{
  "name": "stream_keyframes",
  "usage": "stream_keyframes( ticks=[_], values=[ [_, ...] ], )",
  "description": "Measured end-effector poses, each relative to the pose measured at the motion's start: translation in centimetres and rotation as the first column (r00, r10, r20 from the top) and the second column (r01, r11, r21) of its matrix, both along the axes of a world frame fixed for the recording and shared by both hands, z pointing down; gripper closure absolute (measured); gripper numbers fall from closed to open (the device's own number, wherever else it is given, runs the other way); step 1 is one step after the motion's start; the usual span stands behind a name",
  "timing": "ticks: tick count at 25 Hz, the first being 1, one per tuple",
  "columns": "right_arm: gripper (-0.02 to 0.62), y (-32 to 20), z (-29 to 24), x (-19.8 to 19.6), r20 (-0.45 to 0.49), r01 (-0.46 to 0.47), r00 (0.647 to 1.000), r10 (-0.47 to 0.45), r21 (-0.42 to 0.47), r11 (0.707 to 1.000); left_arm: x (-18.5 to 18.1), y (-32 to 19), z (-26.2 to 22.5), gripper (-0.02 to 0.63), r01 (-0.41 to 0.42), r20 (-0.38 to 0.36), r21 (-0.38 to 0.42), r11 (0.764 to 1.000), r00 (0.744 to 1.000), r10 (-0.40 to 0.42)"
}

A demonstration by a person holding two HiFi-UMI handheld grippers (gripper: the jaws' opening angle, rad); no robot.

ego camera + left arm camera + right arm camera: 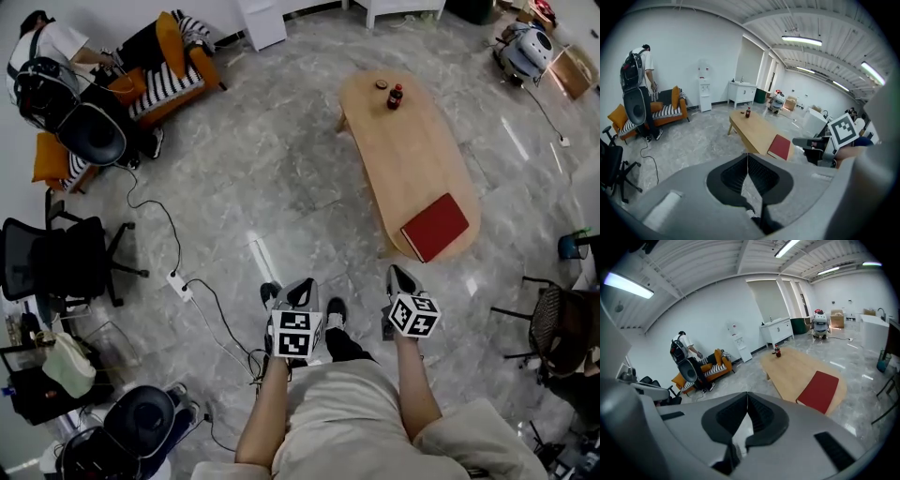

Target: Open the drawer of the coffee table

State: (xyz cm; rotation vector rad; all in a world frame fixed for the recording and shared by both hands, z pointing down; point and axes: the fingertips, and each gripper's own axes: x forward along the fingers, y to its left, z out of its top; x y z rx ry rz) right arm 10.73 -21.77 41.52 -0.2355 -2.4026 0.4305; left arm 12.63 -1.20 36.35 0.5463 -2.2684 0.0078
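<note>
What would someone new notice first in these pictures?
The long wooden table stands mid-floor, with a red book on its near end and a bottle at the far end. At the bottom of the head view, the left gripper and right gripper point toward it, shut and empty.

No word, brand or number is legible anywhere; the marker cubes (296, 334) carry only black-and-white patterns.

Head view steeply down, gripper views forward, coffee table (412, 159) shared, seemingly well ahead
</note>
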Motion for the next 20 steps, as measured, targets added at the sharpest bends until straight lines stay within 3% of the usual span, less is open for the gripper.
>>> stream_keyframes(
  ticks=[5, 11, 16, 20],
  values=[
    [0.578, 4.1, 0.0, -1.2, 0.001, 0.014, 1.000, -0.014, 0.034, 0.999, -2.1, 1.9, 0.7, 0.595, -0.073, -0.010, 0.023, 0.997, 0.997, 0.073],
    [0.579, 4.5, -1.3, -4.4, 0.043, -0.156, 0.987, 0.154, 0.068, 0.985, -8.3, 2.7, 0.4, 0.595, -0.217, 0.034, 0.061, 0.974, 0.976, 0.215],
    [0.579, 6.1, -2.2, -6.0, 0.063, -0.245, 0.968, 0.241, 0.062, 0.967, -12.2, 4.1, -1.4, 0.595, -0.271, 0.078, 0.090, 0.958, 0.961, 0.264],
    [0.578, 9.5, -2.2, -7.3, 0.058, -0.271, 0.962, 0.266, 0.097, 0.958, -14.3, 7.9, -1.2, 0.595, -0.310, 0.070, 0.113, 0.944, 0.950, 0.304]
  ],
)
